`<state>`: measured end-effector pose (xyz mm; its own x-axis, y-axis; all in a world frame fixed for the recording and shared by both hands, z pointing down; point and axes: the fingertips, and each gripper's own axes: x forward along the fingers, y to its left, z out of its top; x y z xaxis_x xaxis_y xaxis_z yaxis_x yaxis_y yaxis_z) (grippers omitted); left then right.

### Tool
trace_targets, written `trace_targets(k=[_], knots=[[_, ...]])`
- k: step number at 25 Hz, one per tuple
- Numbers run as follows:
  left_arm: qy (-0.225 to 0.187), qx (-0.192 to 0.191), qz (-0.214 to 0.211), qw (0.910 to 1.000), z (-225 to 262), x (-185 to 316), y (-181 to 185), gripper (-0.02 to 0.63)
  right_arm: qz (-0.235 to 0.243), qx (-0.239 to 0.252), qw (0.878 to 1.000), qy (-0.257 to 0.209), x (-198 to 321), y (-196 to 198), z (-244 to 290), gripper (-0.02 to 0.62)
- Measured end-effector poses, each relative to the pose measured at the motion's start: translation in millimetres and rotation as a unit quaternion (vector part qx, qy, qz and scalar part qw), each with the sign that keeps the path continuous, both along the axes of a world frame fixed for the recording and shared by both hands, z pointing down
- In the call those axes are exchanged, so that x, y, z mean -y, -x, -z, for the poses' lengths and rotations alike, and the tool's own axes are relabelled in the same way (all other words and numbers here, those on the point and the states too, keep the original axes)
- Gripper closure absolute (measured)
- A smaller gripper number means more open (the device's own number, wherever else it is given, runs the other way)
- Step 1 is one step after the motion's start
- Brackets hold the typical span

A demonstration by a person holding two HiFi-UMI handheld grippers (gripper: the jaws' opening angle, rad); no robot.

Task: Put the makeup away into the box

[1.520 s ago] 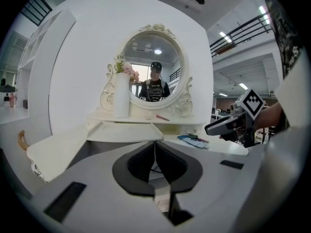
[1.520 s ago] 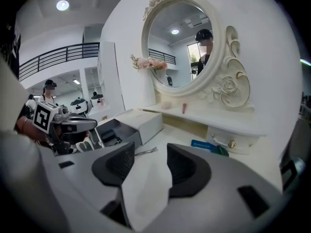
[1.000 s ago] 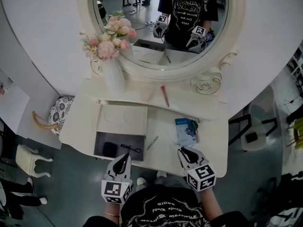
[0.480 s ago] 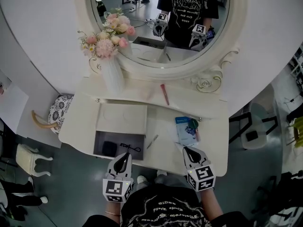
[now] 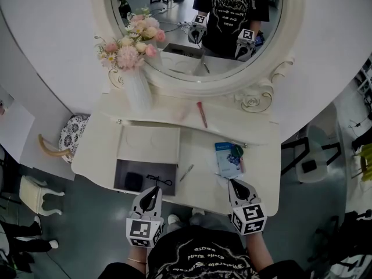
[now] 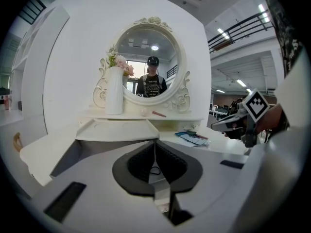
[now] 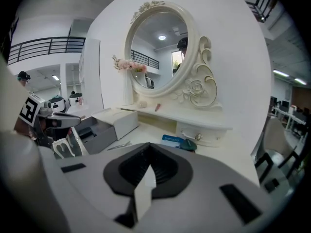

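An open box (image 5: 121, 178) with a grey inside sits at the table's front left, its white lid (image 5: 149, 145) raised behind it. A black compact (image 5: 134, 182) and a thin black wire piece (image 5: 160, 181) lie inside. On the table lie a slim silver stick (image 5: 186, 173) and a blue packet (image 5: 226, 159) with a green round piece (image 5: 238, 153). A pink stick (image 5: 201, 116) rests on the shelf under the mirror. My left gripper (image 5: 155, 189) hovers shut at the box's front edge. My right gripper (image 5: 235, 183) is shut and empty just in front of the blue packet (image 7: 174, 141).
A white vase of pink flowers (image 5: 138, 92) stands at the shelf's left, under the oval mirror (image 5: 192, 28). A small drawer knob (image 7: 198, 137) sits below the shelf. A white stool (image 5: 35, 196) and a patterned cushion (image 5: 74, 135) are on the floor at the left.
My right gripper has drifted a little to the right along the table's front edge and its jaws have closed. The left gripper has stayed put.
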<state>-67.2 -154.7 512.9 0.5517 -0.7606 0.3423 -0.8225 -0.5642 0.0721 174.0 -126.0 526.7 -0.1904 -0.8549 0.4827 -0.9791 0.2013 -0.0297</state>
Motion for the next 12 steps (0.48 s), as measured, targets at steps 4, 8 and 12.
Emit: trace_targets(k=[4,8,12], knots=[[-0.001,0.007,-0.003,1.0000,-2.3,0.1,0.9,0.583,0.001,-0.011,1.000,-0.003,0.2,-0.7,-0.8,0.588],[0.003,0.008,-0.001,1.0000,-3.7,-1.5,3.5,0.583,0.005,-0.011,1.000,-0.003,-0.9,0.1,-0.6,0.588],[0.007,0.002,0.005,1.0000,-5.1,-1.7,4.3,0.583,0.010,-0.011,1.000,-0.002,-1.3,1.9,-2.4,0.588]])
